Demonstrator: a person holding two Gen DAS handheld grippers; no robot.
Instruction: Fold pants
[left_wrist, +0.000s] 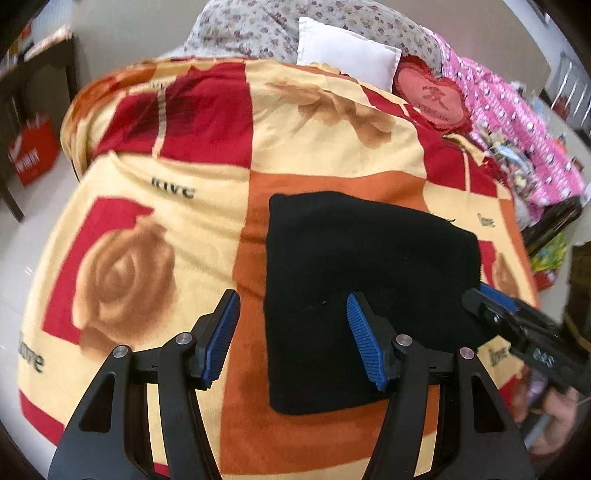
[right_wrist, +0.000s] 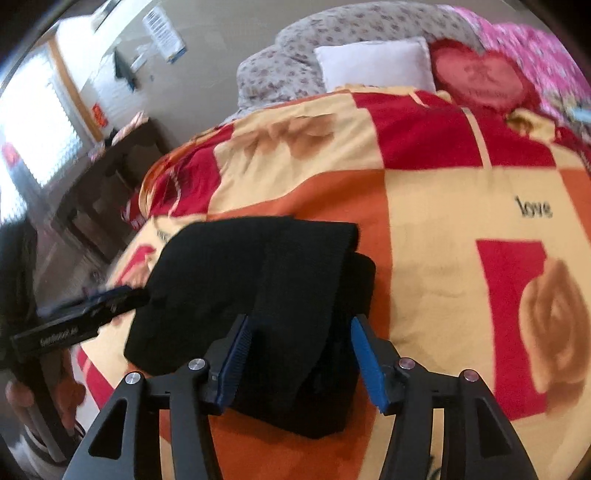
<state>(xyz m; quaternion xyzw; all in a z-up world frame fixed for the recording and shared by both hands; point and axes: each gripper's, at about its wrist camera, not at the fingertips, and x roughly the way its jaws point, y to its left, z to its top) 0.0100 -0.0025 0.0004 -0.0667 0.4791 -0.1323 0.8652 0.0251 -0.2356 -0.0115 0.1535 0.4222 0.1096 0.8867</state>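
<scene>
Black pants (left_wrist: 365, 280) lie folded into a compact rectangle on a red, orange and yellow blanket (left_wrist: 177, 229). My left gripper (left_wrist: 293, 306) is open, hovering over the folded pants' left edge, holding nothing. My right gripper (right_wrist: 299, 332) is open just above the near right end of the pants (right_wrist: 258, 280), empty. In the left wrist view the right gripper (left_wrist: 480, 295) reaches in at the pants' right edge. In the right wrist view the left gripper (right_wrist: 122, 295) shows at the pants' left edge.
A white pillow (left_wrist: 347, 55), a red heart cushion (left_wrist: 432, 96) and a pink quilt (left_wrist: 517, 122) lie at the bed's far end. A dark table (right_wrist: 103, 192) stands left of the bed. A red bag (left_wrist: 33, 155) is on the floor.
</scene>
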